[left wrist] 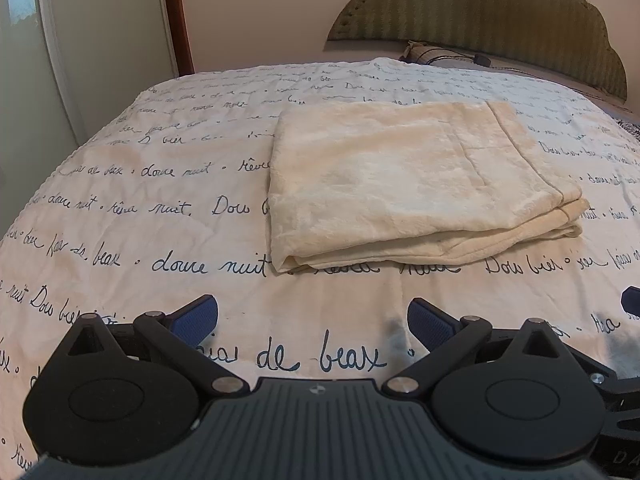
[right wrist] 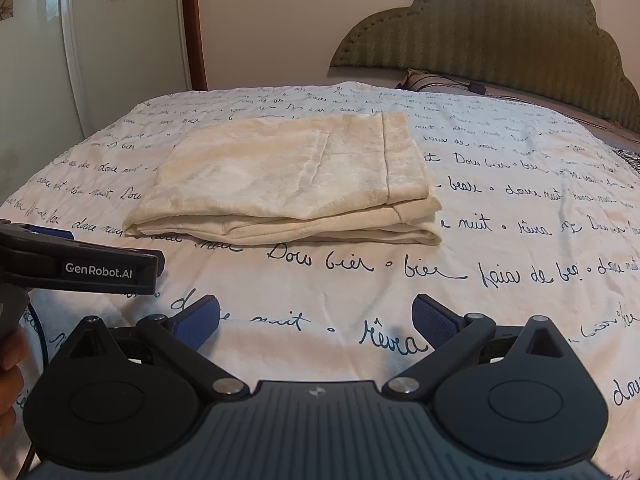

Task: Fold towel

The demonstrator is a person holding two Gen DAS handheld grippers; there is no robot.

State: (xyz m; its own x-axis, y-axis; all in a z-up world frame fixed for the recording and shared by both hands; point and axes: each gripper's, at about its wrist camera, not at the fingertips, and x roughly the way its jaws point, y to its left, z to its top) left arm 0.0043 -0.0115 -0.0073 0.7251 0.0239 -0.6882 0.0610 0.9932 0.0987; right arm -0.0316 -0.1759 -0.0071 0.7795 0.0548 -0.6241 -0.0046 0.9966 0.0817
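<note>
A cream towel [left wrist: 404,184] lies folded into a thick rectangle on the bed, its layered edges facing me; it sits left of centre in the right wrist view [right wrist: 288,184]. My left gripper [left wrist: 313,320] is open, hovering over the bedspread a short way in front of the towel, holding nothing. My right gripper [right wrist: 316,320] is also open and empty, equally short of the towel's near edge. The left gripper's body [right wrist: 80,264] shows at the left of the right wrist view, held by a hand [right wrist: 10,376]. A blue fingertip [left wrist: 631,300] of the right gripper peeks in at the far right.
The bed carries a white bedspread [left wrist: 160,216] printed with dark cursive writing. A green padded headboard [right wrist: 500,36] and a pillow [left wrist: 432,52] are at the back right. A wardrobe with flower decals [right wrist: 100,40] stands beyond the bed's left edge.
</note>
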